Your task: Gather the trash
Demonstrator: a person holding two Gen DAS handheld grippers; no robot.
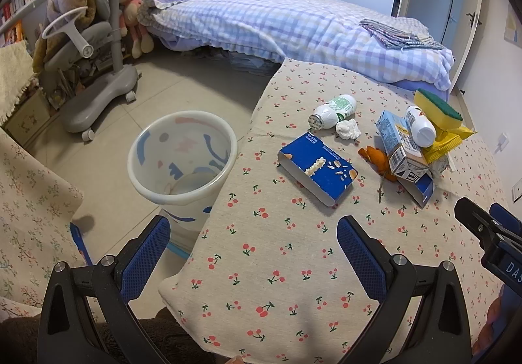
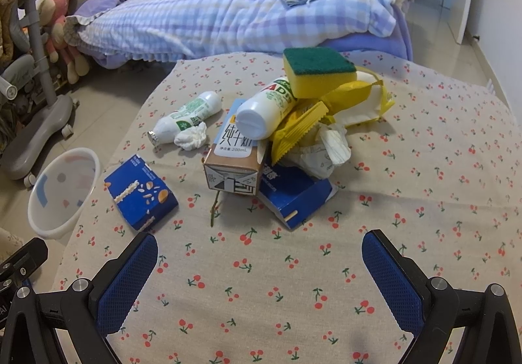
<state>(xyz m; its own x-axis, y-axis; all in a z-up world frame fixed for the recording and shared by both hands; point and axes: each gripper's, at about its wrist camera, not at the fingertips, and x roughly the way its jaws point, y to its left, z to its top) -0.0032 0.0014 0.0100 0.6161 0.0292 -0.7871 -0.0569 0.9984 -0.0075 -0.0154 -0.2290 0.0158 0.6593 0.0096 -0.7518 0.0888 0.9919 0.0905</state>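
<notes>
left gripper (image 1: 254, 253) spread, empty, bottom of frame | right gripper (image 2: 261, 269) spread, empty | trash pile (image 2: 293, 135) frame center on table (image 2: 440, 201) | bin (image 1: 182, 155) left-center, beside table

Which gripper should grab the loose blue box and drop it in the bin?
Left. The left gripper hangs open over the table edge, with the blue box just ahead and the bin beside it. The right gripper faces the pile instead.
</notes>
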